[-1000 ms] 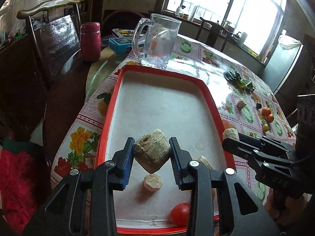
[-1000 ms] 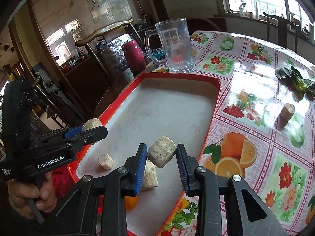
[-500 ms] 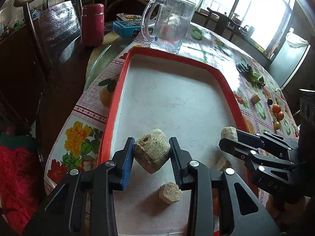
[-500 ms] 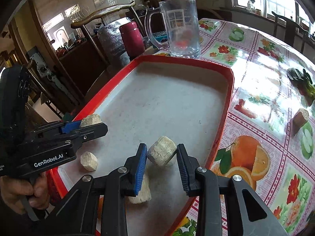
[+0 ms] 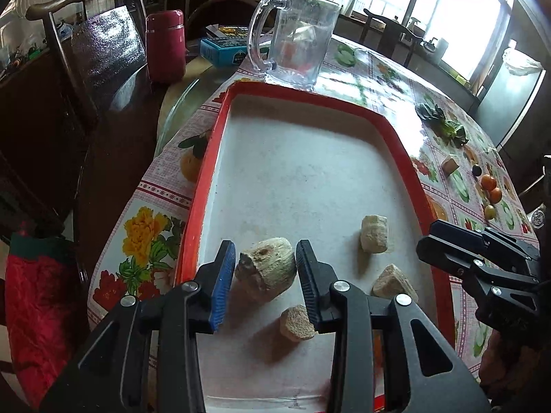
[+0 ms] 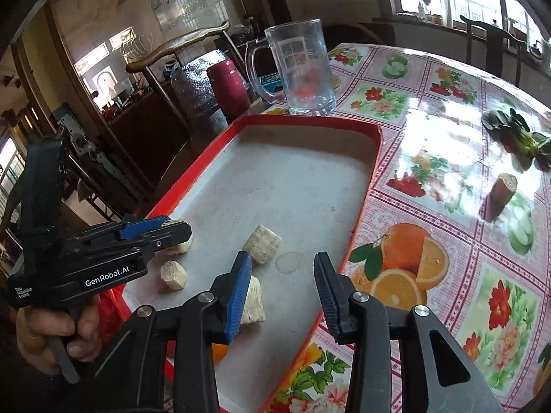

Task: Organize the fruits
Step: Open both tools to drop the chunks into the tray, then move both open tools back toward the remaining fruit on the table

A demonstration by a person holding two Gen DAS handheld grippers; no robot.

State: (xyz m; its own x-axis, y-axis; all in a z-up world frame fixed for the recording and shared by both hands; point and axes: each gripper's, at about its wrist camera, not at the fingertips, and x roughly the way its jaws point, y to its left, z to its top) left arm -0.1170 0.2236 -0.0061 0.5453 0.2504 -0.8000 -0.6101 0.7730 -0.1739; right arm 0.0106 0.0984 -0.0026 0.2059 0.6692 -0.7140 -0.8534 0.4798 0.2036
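Observation:
A red-rimmed tray (image 5: pixel 203 189) holds several pale, fibrous cut chunks. My left gripper (image 5: pixel 267 275) hangs low over its near end. Its jaws are opening, and a large chunk (image 5: pixel 267 268) rests on the tray between the pads, barely clear of them. My right gripper (image 6: pixel 282 275) is opening with nothing between its fingers. A squarish chunk (image 6: pixel 262 243) lies on the tray just beyond its left finger. A small round chunk (image 6: pixel 173 274) and a wedge-shaped one (image 6: pixel 253 301) lie nearby. An orange fruit (image 6: pixel 220 351) peeks out under the right gripper's left finger.
A glass mug (image 5: pixel 296 38) stands just past the tray's far end, with a red flask (image 5: pixel 165 46) and a blue box (image 5: pixel 224 50) to its left. On the flowered tablecloth to the right lie leafy greens (image 5: pixel 440 124), one more chunk (image 6: pixel 502 192) and small round fruits (image 5: pixel 489 182). A wooden chair (image 5: pixel 86 34) stands on the left.
The right gripper's jaws have parted and its chunk has dropped onto the tray. The left gripper's chunk has tipped over and come down onto the tray as its pads loosened.

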